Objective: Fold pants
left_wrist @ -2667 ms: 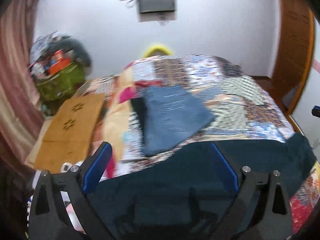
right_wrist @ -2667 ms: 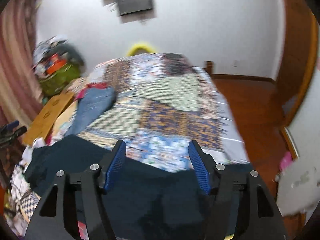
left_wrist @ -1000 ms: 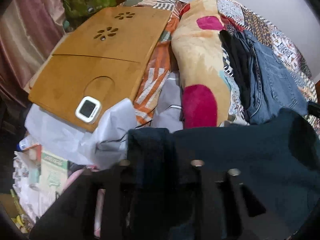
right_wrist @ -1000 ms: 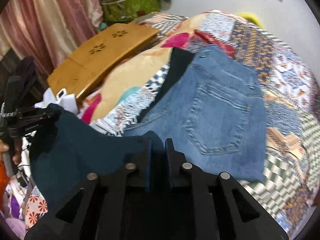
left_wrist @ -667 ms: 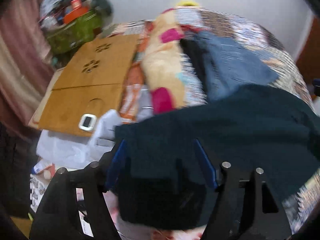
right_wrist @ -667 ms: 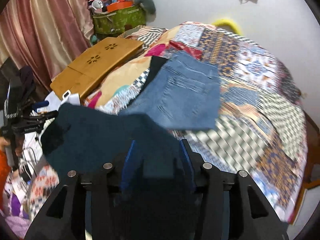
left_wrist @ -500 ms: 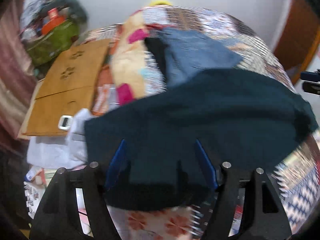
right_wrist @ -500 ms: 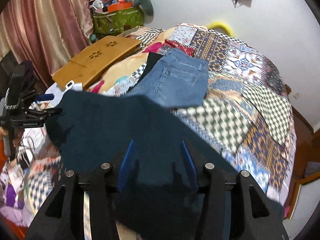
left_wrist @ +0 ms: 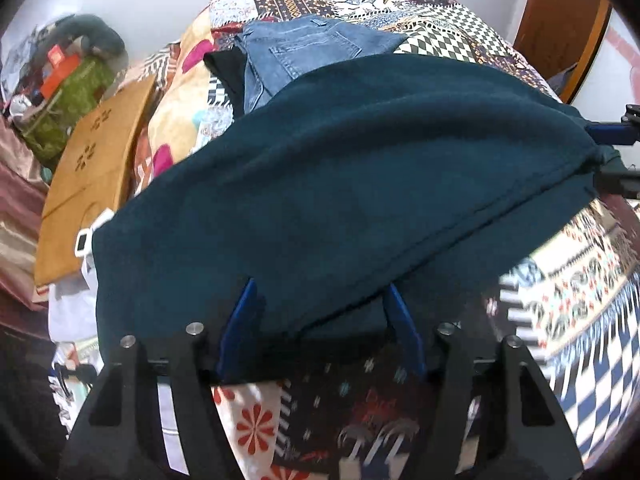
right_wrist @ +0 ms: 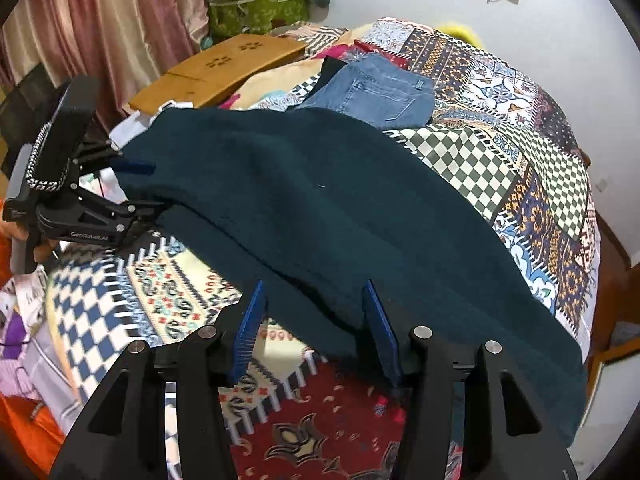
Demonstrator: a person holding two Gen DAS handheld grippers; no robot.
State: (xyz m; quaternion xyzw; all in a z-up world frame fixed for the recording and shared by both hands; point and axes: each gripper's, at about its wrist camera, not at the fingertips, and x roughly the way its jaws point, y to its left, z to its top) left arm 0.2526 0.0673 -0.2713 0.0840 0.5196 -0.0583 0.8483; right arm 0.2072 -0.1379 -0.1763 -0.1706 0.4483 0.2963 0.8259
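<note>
Dark teal pants (left_wrist: 360, 168) lie spread across the front of the patchwork bed (left_wrist: 580, 292). My left gripper (left_wrist: 320, 284) stands over their near left edge. Its jaws are closing, with cloth between the blue pads (left_wrist: 240, 320) but not pinched. The right wrist view shows the same pants (right_wrist: 340, 208) and my left gripper (right_wrist: 136, 188) at their left corner. My right gripper (right_wrist: 314, 282) is open around the right near edge, with cloth lying loose between its pads. It also shows as the right gripper (left_wrist: 604, 152) at the far right.
Folded blue jeans (right_wrist: 376, 92) lie on a black garment (left_wrist: 224, 68) further back on the bed. A wooden lap table (right_wrist: 224, 68) and a small white clock (left_wrist: 82, 242) sit to the left. A green bag (right_wrist: 256, 12) and curtains (right_wrist: 100, 32) stand behind, and a wooden door (left_wrist: 560, 20) is at the right.
Both grippers were shut on the teal pants a second ago, over by the wooden table. They have swung back over the bed, the pants now lie spread out, and both jaws have parted.
</note>
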